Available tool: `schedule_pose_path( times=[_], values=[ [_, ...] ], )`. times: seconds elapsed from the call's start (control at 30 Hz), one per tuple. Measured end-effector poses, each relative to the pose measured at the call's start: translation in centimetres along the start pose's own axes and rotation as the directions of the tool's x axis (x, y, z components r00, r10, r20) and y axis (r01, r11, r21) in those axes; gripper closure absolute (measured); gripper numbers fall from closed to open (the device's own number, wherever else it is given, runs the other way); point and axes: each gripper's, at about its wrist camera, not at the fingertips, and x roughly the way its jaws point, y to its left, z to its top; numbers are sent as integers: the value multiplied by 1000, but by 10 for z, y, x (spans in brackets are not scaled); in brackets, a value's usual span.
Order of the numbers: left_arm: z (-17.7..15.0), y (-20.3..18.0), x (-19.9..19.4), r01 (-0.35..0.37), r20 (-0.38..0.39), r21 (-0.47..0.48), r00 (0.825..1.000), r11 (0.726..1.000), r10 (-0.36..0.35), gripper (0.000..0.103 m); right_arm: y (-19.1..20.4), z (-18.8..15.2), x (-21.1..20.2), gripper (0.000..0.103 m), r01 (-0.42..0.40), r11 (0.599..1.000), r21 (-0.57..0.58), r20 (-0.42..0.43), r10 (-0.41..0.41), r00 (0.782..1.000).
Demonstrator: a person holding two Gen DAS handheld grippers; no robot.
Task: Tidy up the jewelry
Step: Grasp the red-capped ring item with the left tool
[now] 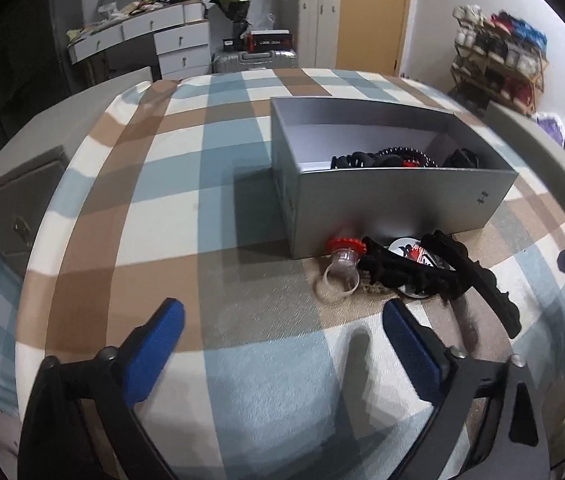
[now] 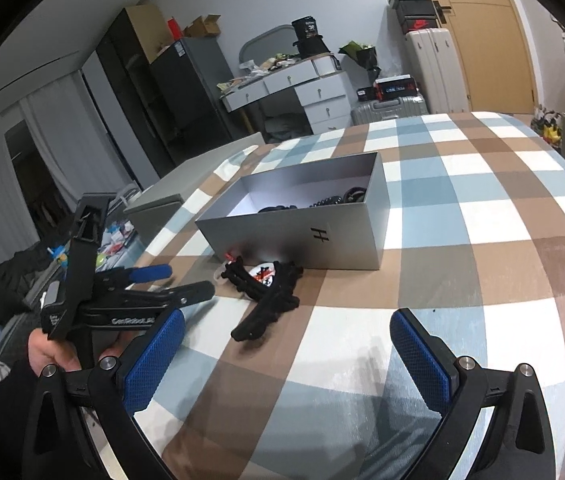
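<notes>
Left wrist view: left gripper point(image 1: 282, 322) tilts down over the checked table point(image 1: 242, 380), jaws wide, holding nothing. Right gripper point(image 2: 287, 338) likewise gapes empty. Beyond lie black hair clips point(image 1: 434, 272), then the grey box point(image 1: 394, 200).

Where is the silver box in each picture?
Left wrist view: the silver box sits right of the middle, on the checked cloth, with dark jewelry inside.
Right wrist view: the box is in the middle.
Shared landmark: the black hair clip lying in front of it.
</notes>
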Motion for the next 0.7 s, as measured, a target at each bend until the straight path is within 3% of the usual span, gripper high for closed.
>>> schedule_pose_path(
  times=[0.07, 0.17, 0.5, 0.67, 0.7],
  values=[
    [3, -4, 4, -10, -14, 25, 1000, 1000, 10, 28, -1, -1, 0, 0, -2, 1000, 2, -1, 2, 1000],
    [6, -7, 7, -25, -21, 54, 999, 998, 26, 36, 0, -2, -3, 0, 2, 1000, 3, -1, -2, 1000],
    [14, -18, 10, 43, -33, 113, 999, 993, -39, 67, 0, -6, -10, 0, 4, 1000, 2, 10, -5, 1000],
    [17, -22, 12, 83, -49, 120, 996, 989, -77, 88, -1, -6, -13, 0, 4, 1000, 8, 14, -4, 1000],
    [17, -23, 12, 83, -50, 120, 996, 989, -78, 88, -1, -6, -12, 0, 5, 1000, 8, 13, -5, 1000]
  ],
)
